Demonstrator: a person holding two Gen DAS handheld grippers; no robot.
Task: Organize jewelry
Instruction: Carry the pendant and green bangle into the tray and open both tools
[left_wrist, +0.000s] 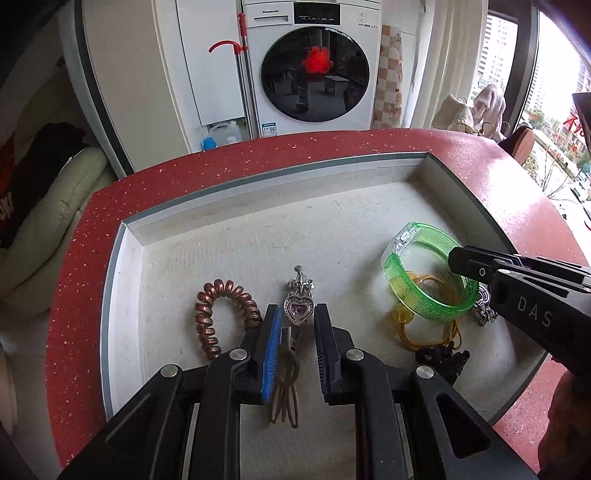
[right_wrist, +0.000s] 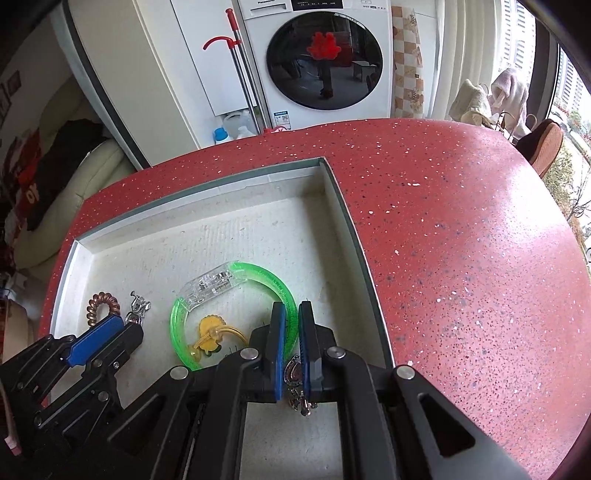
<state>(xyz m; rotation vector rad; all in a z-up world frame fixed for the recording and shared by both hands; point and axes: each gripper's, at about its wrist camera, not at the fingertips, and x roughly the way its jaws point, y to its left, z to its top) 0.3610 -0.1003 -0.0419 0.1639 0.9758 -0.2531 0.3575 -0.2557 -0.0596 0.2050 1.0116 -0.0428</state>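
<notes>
A shallow white tray (left_wrist: 258, 177) on the red table holds the jewelry. My left gripper (left_wrist: 295, 314) stands open low over it. A silver clip with a pink heart stone (left_wrist: 298, 310) and a beige hair tie (left_wrist: 284, 391) lie between its fingers, untouched. A copper spiral hair tie (left_wrist: 221, 314) lies just to the left. My right gripper (right_wrist: 291, 306) is shut on a second silver heart clip (right_wrist: 293, 373), right above the rim of a green bangle (right_wrist: 258, 269). Inside the bangle lies a yellow cord ornament (right_wrist: 210, 328). A black piece (left_wrist: 443, 360) sits nearby.
The tray's far half (right_wrist: 221, 236) is bare white lining. The red speckled tabletop (right_wrist: 461, 221) stretches to the right of the tray. Beyond the table stand a washing machine (left_wrist: 314, 70), a red-handled mop (left_wrist: 240, 55) and, far right, a chair (right_wrist: 546, 144).
</notes>
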